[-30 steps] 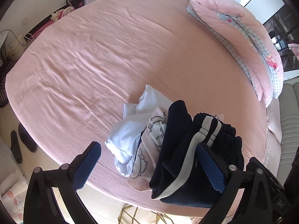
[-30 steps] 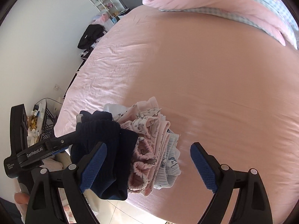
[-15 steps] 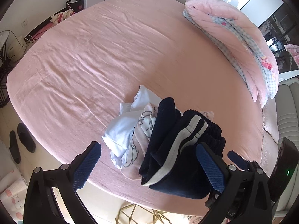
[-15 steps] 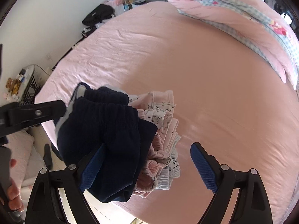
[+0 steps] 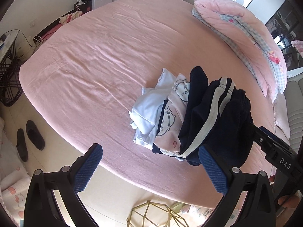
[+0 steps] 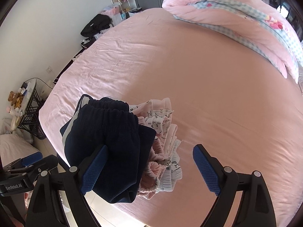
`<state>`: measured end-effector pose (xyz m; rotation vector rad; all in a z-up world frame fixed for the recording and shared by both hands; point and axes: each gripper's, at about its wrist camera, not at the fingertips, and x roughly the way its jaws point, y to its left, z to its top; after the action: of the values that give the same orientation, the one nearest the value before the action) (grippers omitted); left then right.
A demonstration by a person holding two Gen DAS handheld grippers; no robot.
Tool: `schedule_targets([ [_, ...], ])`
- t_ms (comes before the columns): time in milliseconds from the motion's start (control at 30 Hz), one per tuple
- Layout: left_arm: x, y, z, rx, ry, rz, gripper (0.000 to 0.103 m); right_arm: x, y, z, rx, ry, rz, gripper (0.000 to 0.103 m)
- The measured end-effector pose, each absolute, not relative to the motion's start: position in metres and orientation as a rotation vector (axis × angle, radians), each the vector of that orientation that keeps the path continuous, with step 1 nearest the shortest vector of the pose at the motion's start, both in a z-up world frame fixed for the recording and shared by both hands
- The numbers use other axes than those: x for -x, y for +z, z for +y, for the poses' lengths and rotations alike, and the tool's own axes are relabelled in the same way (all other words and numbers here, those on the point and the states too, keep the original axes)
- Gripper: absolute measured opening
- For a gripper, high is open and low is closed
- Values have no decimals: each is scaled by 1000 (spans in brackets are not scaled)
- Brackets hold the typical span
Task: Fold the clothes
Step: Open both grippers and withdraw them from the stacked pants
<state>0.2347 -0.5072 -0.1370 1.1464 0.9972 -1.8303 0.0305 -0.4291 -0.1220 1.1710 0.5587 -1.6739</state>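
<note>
Near the front edge of the pink-sheeted bed [image 5: 106,60] sits the pile I'm working: folded navy sweatpants with a grey-white side stripe [image 5: 214,117] on top, over a pale pink cartoon-print garment [image 5: 170,121] and a white tee [image 5: 149,106]. From the right wrist cam, gathered waistbands of pink printed pieces [image 6: 162,151] are stacked w/ edges toward me.

Left gripper [image 5: 149,168]: jaws wide apart, nothing between them, hovering off the bed edge above the floor, pile just ahead and to its right. Right gripper [image 6: 151,168]: also spread wide, not clamped; its left blue pad sits right against the navy fabric, which droops in front of it. Can't tell if it's touching or just overlapping in view.

Handling call: all soft, light, floppy stuff. The navy pants look like thick fleece, bulkiest thing here, so they'll sag and unfold if I pinch one layer only. I'd take the elastic waistband [image 6: 111,111], where layers are gathered and give the pads something to bite. The thin white tee will slip and crumple, so I'd grab at a hem or fold line. Risk: the pile is close to the mattress edge, and a tug toward me could drag it off.

Readable text: "GenRobot.AI" on the other gripper's body in the right cam, "DAS" on the black body in the left cam. A rolled pink quilt with blue check lining [image 6: 236,19] lies at the far side, well apart from the pile.
</note>
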Motion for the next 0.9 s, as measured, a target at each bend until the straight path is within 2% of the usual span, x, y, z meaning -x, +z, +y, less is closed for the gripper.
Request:
schedule_targets([
  [267,-230,-150,-492,-1191,-1842,1011,103,-36,-116,-415,-1167,-1688,554,91],
  [467,-239,-145,-480,-1150,-1876,980,103,-38,-93,-386,-1116,-1710,463,91],
  [900,-257,-116,-419,-1083,-1931,868,103,-75,-79,-332,-1006,-1706,592,91],
])
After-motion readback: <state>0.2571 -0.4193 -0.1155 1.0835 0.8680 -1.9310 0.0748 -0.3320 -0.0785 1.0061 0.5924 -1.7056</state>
